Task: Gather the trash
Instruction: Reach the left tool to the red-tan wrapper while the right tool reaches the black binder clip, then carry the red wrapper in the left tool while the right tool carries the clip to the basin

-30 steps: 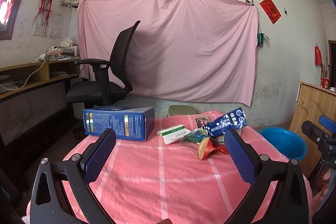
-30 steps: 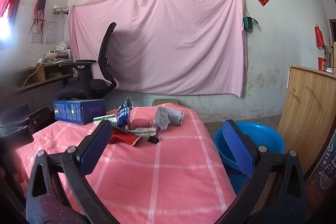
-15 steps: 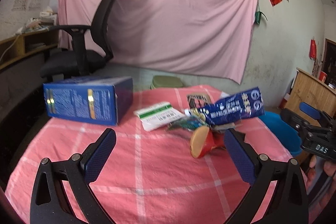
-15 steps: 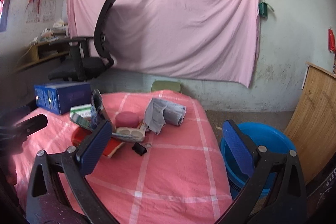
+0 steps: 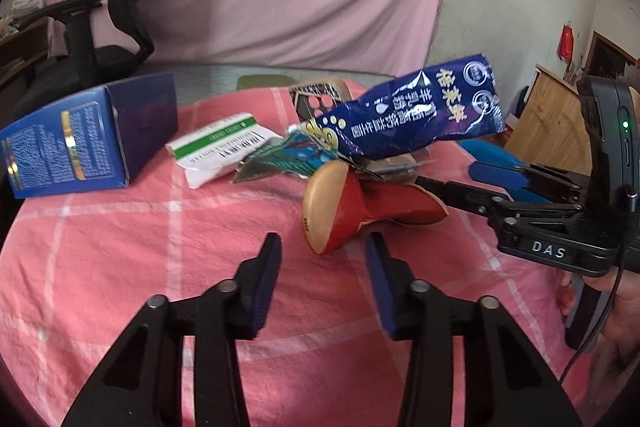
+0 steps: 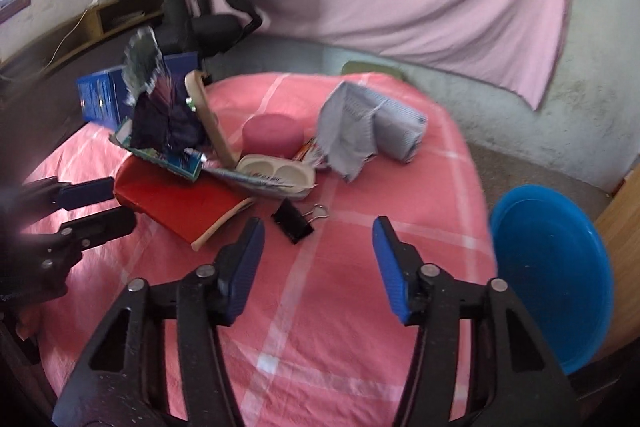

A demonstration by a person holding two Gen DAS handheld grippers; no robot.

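Note:
A heap of trash lies on the pink checked table (image 5: 120, 267). It holds a blue snack wrapper (image 5: 420, 119), a red paddle (image 5: 360, 207) and a white-green carton (image 5: 224, 151). My left gripper (image 5: 324, 247) hovers just short of the paddle's rounded end. Its jaws are closing and the pads press on nothing. In the right wrist view a black binder clip (image 6: 294, 223) lies just ahead of my right gripper (image 6: 318, 231). Those jaws are closing too, with nothing between them. A crumpled grey-blue carton (image 6: 368, 131) and a pink round tub (image 6: 272, 135) sit behind the clip.
A dark blue box (image 5: 88, 135) stands at the table's left. A blue basin (image 6: 552, 275) sits on the floor to the table's right, beside a wooden cabinet (image 5: 548, 115). A black office chair (image 5: 120, 7) stands behind the table before a pink sheet.
Both grippers have tipped downward and come closer to the heap. Their jaws, wide apart before, have narrowed. The trash has not moved.

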